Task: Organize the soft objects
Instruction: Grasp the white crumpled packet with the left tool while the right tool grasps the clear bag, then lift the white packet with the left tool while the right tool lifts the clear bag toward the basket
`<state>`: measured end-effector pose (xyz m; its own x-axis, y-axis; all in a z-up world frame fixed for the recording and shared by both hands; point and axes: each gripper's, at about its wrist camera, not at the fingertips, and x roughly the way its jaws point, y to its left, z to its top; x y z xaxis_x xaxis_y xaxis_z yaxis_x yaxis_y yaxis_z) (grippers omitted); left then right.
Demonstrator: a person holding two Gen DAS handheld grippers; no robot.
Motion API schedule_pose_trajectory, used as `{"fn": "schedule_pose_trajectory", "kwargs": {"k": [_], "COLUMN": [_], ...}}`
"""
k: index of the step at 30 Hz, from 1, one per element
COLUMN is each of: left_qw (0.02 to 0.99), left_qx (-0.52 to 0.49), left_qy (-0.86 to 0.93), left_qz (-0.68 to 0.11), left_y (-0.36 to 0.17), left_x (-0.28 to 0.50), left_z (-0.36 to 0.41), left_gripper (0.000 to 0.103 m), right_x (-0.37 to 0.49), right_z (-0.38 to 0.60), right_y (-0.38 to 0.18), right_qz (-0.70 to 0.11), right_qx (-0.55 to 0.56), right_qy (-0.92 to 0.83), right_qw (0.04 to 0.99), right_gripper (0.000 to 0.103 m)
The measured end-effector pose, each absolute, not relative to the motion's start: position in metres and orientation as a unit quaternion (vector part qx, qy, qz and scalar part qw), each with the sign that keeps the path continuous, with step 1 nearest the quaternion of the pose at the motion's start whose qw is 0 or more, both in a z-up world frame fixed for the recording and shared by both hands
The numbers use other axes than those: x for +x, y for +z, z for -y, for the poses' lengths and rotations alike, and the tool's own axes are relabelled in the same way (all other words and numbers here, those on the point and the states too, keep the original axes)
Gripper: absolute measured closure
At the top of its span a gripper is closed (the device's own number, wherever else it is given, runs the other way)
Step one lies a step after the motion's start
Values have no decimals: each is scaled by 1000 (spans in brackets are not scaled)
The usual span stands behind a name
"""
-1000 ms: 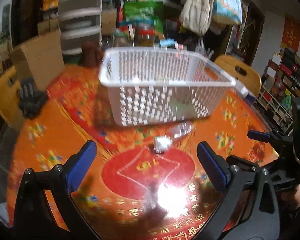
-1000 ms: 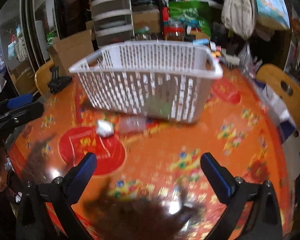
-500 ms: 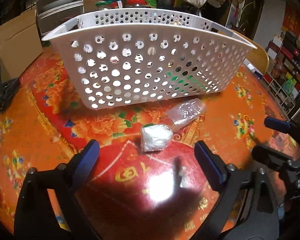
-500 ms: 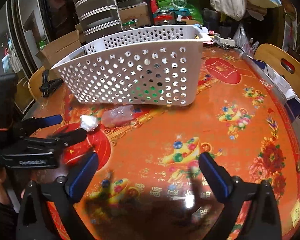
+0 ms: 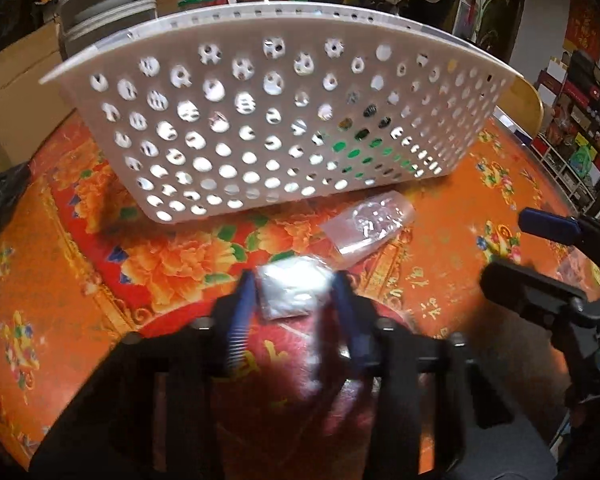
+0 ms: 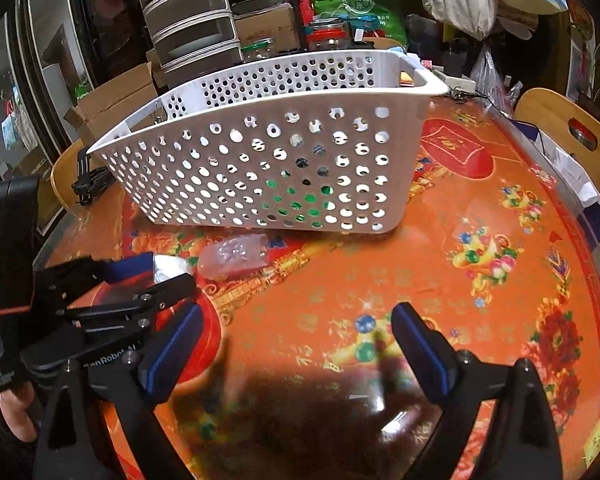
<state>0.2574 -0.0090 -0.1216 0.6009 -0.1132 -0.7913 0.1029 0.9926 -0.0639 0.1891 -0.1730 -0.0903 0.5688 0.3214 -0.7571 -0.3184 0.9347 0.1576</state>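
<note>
In the left wrist view, the left gripper (image 5: 296, 292) is closing its jaws around a small silvery packet (image 5: 290, 290) that lies on the orange flowered tablecloth (image 5: 452, 216); the blue pads sit right at the packet's two sides, though blur hides whether they press it yet. Just beyond lies a clear plastic pouch (image 5: 370, 228), and behind that stands a white perforated basket (image 5: 276, 116). In the right wrist view, the right gripper (image 6: 296, 344) hangs above bare tablecloth with its jaws wide apart and nothing between them. To its left, the left gripper (image 6: 162, 276) brackets the packet (image 6: 168, 266) beside the pouch (image 6: 236, 256), in front of the basket (image 6: 268, 168).
</note>
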Motion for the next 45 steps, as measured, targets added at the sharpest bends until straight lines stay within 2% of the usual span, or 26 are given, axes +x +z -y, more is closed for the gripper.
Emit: {"fn": "schedule_pose_trajectory", "kwargs": {"k": [9, 13, 22, 26, 28, 45], "left_qw": [897, 897, 897, 897, 897, 921], "left_qx": [-23, -31, -37, -37, -37, -19], "left_qy": [-37, -28, -25, -24, -25, -29], "left_qz": [-439, -440, -441, -440, -440, -389], "left_y": [-125, -126, -130, -131, -129, -92], "left_x": [255, 257, 260, 261, 255, 217], "left_z": [-16, -28, -43, -45, -48, -44], "left_gripper": [70, 70, 70, 70, 70, 70], "right_x": [212, 219, 230, 232, 233, 182], "right_z": [136, 115, 90, 84, 84, 134], "right_y": [-108, -114, -119, -121, -119, -85], "right_qz": [-438, -440, -445, -448, -447, -407], "right_qx": [-28, -48, -74, -80, -74, -56], "right_qy": [180, 185, 181, 176, 180, 192], "right_qw": [881, 877, 874, 873, 873, 891], "right_gripper": [8, 18, 25, 36, 46, 47]}}
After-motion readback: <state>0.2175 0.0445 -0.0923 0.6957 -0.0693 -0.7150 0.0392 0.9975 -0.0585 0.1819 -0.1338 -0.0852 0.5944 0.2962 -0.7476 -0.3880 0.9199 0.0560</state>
